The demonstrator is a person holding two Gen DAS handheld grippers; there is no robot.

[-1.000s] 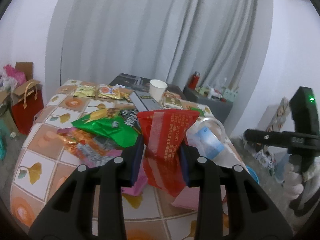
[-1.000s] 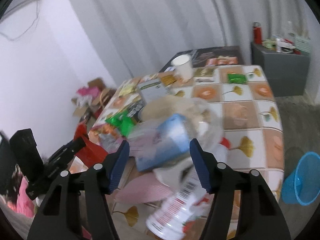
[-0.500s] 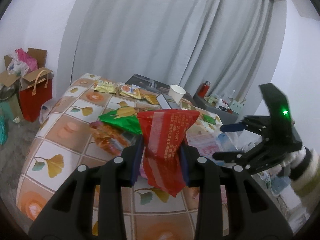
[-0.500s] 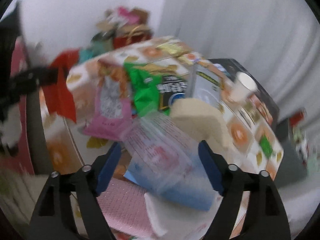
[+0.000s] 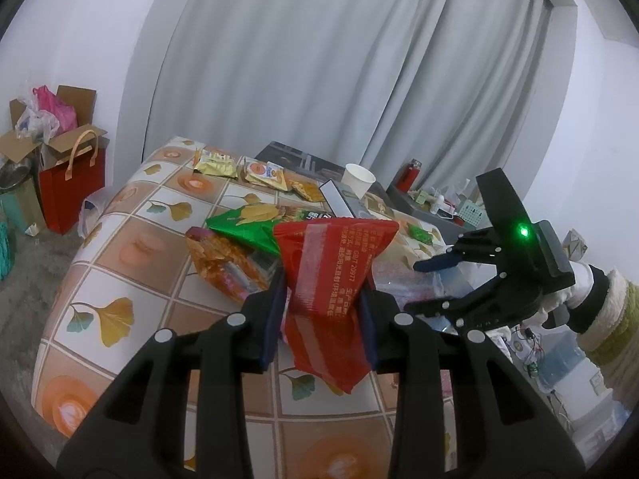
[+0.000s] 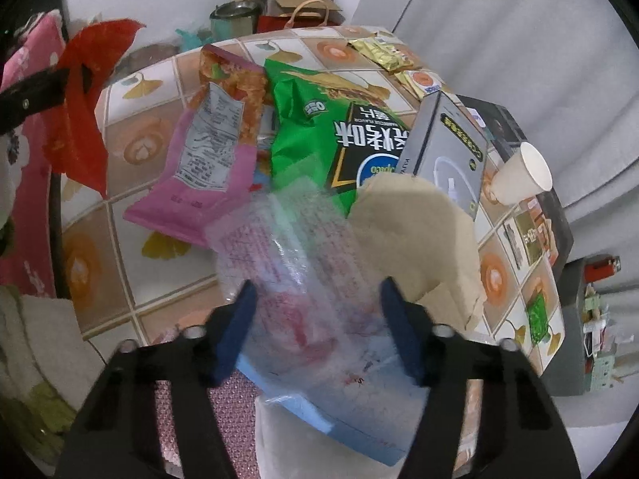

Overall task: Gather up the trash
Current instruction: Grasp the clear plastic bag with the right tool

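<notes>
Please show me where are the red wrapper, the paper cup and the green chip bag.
red wrapper point(image 5: 331, 275), left wrist view, printed middle.
paper cup point(image 6: 519, 177), right wrist view, side wall.
green chip bag point(image 6: 319, 119), right wrist view, front face.

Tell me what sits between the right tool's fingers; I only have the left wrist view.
Observer: A clear plastic bag with red print lies between the fingers of the right tool. Its jaws have just been closing. I cannot tell whether the pads press on it yet.
Operator: Say what is under that bag.
Observer: A light blue box, lying flat.
Operator: Name whatever is next to the bag.
Observer: A tan cardboard piece lies on the bag's right in the right wrist view.
</notes>
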